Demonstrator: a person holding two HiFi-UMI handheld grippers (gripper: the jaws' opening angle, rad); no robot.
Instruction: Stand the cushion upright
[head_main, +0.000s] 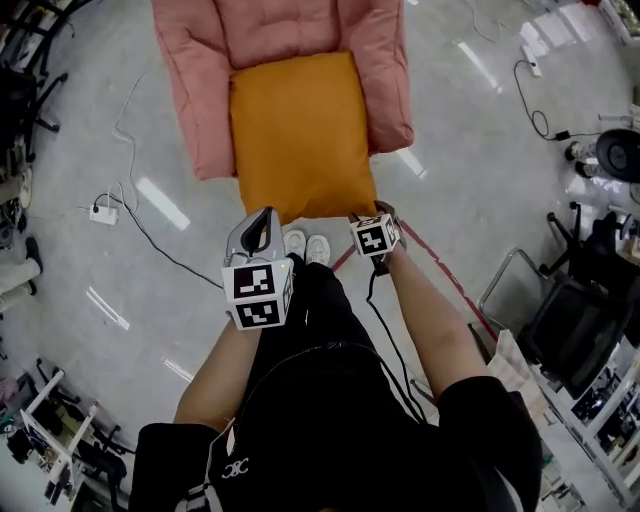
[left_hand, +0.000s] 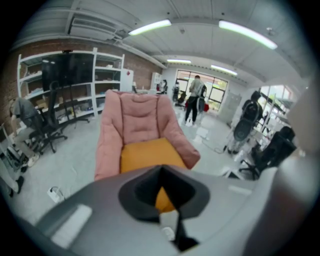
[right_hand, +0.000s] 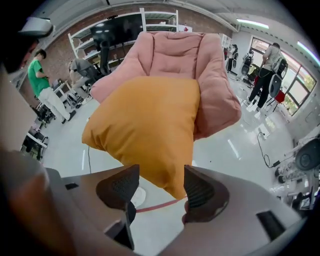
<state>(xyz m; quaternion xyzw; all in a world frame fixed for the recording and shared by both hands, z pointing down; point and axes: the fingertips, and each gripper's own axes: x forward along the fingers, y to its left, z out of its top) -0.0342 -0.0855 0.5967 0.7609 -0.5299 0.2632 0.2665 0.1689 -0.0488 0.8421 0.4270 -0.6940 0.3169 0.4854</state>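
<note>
Head view puts the orange cushion lying flat on the seat of the pink chair, its near end hanging out past the chair's front edge, so it isn't upright. The person's white shoes stand on the grey floor just in front of that edge. Both tools hover there too, one at each side of the chair's front.

Right tool is spread wide. Through its own view I see the overhanging corner of the cushion poking down between the two dark pads with a little daylight on either side, so nothing is gripped.

Left tool is narrow, its tips drawn together — I only get a sliver of orange through the slot behind them, and the chair's back rises beyond. It holds nothing that I can make out.
</note>
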